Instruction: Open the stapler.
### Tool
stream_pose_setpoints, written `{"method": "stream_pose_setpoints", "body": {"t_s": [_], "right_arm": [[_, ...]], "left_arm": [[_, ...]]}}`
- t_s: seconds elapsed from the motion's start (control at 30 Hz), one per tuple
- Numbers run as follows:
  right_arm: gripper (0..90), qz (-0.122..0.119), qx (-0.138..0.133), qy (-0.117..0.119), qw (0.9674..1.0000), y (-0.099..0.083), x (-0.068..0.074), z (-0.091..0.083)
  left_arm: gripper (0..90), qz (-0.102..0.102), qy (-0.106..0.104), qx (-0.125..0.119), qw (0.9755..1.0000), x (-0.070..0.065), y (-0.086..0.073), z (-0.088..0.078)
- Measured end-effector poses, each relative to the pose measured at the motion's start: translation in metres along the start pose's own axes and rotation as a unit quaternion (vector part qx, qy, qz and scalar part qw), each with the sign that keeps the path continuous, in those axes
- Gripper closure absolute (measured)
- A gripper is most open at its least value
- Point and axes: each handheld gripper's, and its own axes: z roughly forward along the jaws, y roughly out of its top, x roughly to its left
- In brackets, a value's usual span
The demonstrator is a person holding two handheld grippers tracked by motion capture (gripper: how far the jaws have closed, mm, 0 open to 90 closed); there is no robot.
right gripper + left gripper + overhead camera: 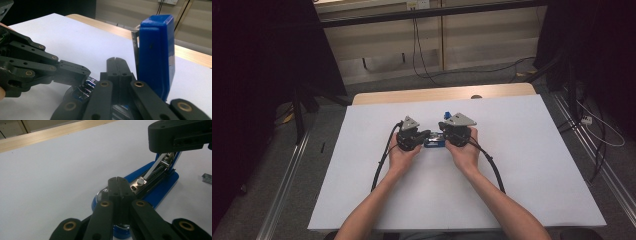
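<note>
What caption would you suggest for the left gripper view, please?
Left gripper, shut, over an opened blue stapler on a white table.

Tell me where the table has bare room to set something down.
The white table is bare left of the left tongs and right of the right tongs. The middle is crowded: both tongs meet at the blue stapler, with a staple strip beside it.

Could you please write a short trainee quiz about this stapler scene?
1. True or false: the blue stapler lies with its lid swung up.
2. The left claw has its jaws: A) wide apart, B) closed together, C) clamped on a cable.
3. In the left gripper view, what small grey item lies on the white table beyond the stapler, at the picture's right edge?
Key: 1 true; 2 B; 3 a strip of staples.
</note>
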Motion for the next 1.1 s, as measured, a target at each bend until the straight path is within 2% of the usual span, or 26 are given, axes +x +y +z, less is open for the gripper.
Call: {"method": "stream_pose_setpoints", "body": {"t_s": [0.2, 0.77, 1.1], "right_arm": [[90.0, 0.007, -0.005, -0.013, 0.9999, 0.0, -0.006, -0.005], [90.0, 0.014, -0.014, -0.025, 0.9995, 0.003, -0.019, -0.017], [90.0, 0.026, -0.02, -0.036, 0.9988, 0.001, -0.036, -0.028]], "left_arm": [[90.0, 0.0, -0.001, 0.001, 1.0, 0.0, 0.0, 0.0], [90.0, 0.001, 0.0, 0.0, 1.0, 0.0, 0.0, 0.0], [90.0, 0.002, -0.001, 0.001, 1.0, 0.0, 0.0, 0.0]]}}
